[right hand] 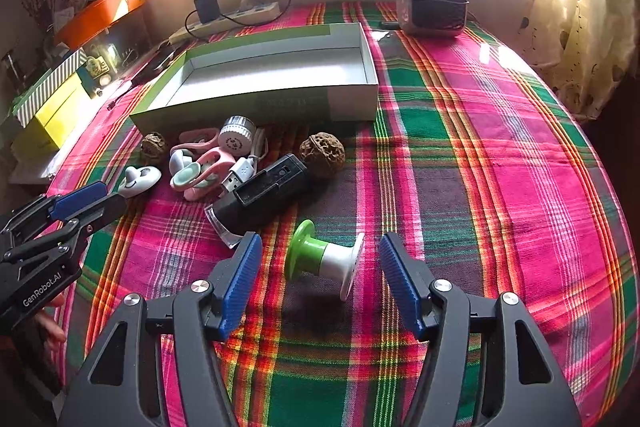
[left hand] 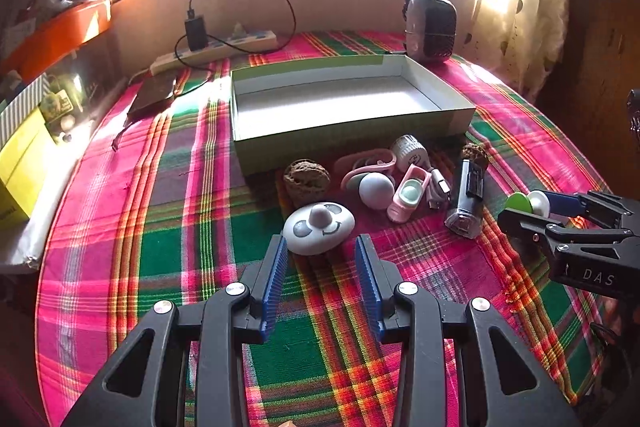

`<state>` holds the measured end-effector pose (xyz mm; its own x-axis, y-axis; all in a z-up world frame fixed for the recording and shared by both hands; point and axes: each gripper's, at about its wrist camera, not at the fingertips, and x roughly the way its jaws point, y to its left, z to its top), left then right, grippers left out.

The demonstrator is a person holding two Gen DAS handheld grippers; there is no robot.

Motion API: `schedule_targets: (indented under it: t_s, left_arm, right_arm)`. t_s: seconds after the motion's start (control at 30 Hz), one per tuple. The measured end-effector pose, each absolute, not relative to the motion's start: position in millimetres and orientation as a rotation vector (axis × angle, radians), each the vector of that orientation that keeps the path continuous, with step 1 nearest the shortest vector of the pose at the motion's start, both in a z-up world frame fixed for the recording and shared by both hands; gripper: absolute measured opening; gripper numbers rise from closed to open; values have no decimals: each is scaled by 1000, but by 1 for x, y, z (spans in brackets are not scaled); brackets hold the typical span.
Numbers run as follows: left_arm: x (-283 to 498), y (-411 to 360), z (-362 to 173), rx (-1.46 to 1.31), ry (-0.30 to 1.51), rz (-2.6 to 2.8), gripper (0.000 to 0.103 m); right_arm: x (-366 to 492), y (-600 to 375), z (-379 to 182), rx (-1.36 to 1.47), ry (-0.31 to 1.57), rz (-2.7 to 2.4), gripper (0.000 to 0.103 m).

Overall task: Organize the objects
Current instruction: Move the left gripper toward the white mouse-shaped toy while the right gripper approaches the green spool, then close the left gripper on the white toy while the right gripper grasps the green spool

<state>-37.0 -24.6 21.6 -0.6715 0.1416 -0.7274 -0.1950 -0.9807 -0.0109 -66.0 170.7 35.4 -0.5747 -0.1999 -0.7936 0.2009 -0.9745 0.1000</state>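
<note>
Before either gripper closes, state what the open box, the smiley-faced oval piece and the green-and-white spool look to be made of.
Open box: looks like thin cardboard, matte white inside, green printed outside; straight folded walls.
Smiley-faced oval piece: probably moulded plastic, smooth satin white with grey face marks and a rounded knob.
Green-and-white spool: likely hard plastic, glossy, with even colour and crisp round flanges.

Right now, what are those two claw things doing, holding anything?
Left gripper: open, empty, just short of the smiley-face gadget.
Right gripper: open, holding nothing; the green-and-white spool lies loose between its jaws.
</note>
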Motion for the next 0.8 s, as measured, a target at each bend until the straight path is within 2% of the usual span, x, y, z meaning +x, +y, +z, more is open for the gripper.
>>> schedule_targets:
  t_s: [0.1,0.4,0.8]
  left_arm:
    - [-39,-21,21,-1143,173,2726,34]
    - [-50,-17,16,-1155,187,2673,34]
    - [-65,-16,14,-1190,197,2668,37]
  right_arm:
    - [-68,171,34,1320,3,-2607,51]
    - [-72,174,31,1327,11,-2614,35]
    - [-80,171,30,1313,53,-2608,34]
